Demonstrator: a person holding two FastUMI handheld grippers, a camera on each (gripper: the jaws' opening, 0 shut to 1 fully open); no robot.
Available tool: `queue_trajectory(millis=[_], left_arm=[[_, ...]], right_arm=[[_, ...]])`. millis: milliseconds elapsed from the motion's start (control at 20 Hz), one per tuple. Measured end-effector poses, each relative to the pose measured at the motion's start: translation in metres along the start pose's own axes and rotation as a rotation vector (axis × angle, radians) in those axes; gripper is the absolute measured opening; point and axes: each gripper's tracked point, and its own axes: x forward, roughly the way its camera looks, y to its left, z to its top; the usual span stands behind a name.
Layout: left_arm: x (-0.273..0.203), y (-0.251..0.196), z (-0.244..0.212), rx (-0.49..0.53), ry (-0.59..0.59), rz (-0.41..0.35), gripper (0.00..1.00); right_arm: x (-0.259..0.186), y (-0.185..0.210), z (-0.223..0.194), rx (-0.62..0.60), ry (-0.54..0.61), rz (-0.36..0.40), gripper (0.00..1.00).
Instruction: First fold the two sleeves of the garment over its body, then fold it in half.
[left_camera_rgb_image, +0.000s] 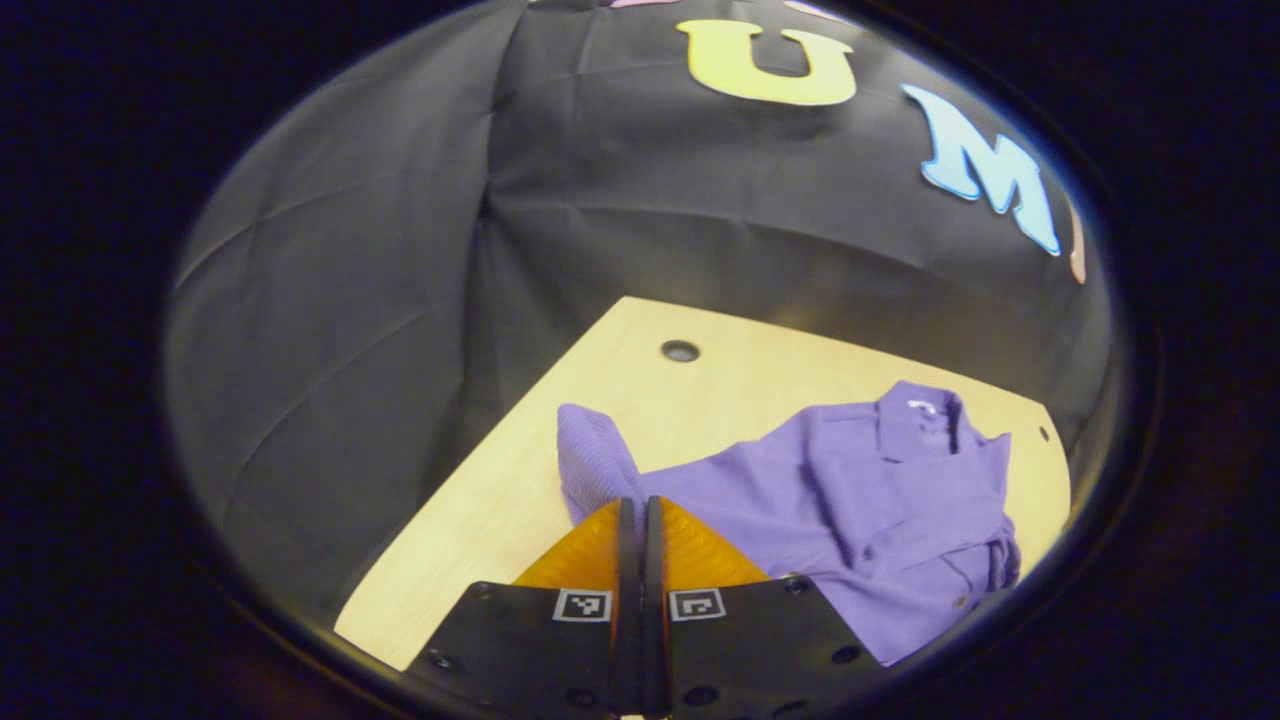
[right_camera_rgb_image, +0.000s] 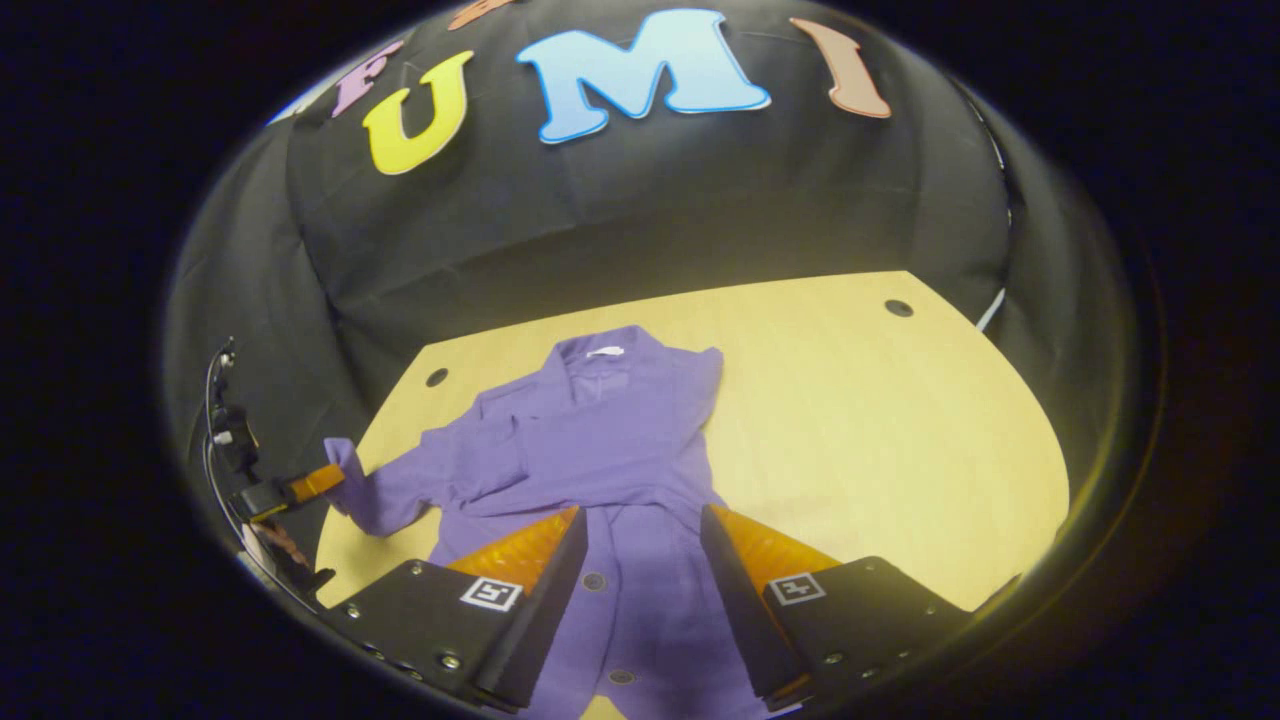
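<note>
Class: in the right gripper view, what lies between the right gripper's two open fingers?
The purple garment: its buttoned front panel runs up between the right gripper fingers, over the wooden table.

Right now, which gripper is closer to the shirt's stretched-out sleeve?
Left. The left gripper pinches the sleeve end; the right gripper hovers open over the purple shirt front.

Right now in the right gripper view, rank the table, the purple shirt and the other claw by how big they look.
1. Table, the largest.
2. Purple shirt.
3. Left claw, smallest, though it sits far off at the edge, pinching the shirt's sleeve, so distance shrinks it.
</note>
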Motion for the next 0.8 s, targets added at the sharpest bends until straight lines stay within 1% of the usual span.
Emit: queue_trajectory(millis=[150, 250, 350, 450, 650, 800], left_arm=[[0.004, -0.065, 0.011, 0.021, -0.011, -0.082, 0.07], [0.007, -0.117, 0.015, 0.035, -0.007, -0.145, 0.07], [0.009, -0.177, 0.011, 0.078, 0.003, -0.217, 0.07], [0.006, -0.226, 0.011, 0.093, 0.01, -0.282, 0.07], [0.002, -0.316, 0.006, 0.125, 0.017, -0.386, 0.07], [-0.011, -0.369, -0.005, 0.16, 0.027, -0.456, 0.07]], right_arm=[[-0.01, -0.027, -0.001, 0.044, -0.013, -0.028, 0.75], [-0.016, -0.045, -0.003, 0.069, -0.02, -0.049, 0.75], [-0.025, -0.069, -0.005, 0.098, -0.03, -0.079, 0.75], [-0.03, -0.086, -0.007, 0.123, -0.035, -0.101, 0.75], [-0.04, -0.124, -0.007, 0.173, -0.044, -0.142, 0.74], [-0.045, -0.148, -0.007, 0.189, -0.045, -0.166, 0.74]])
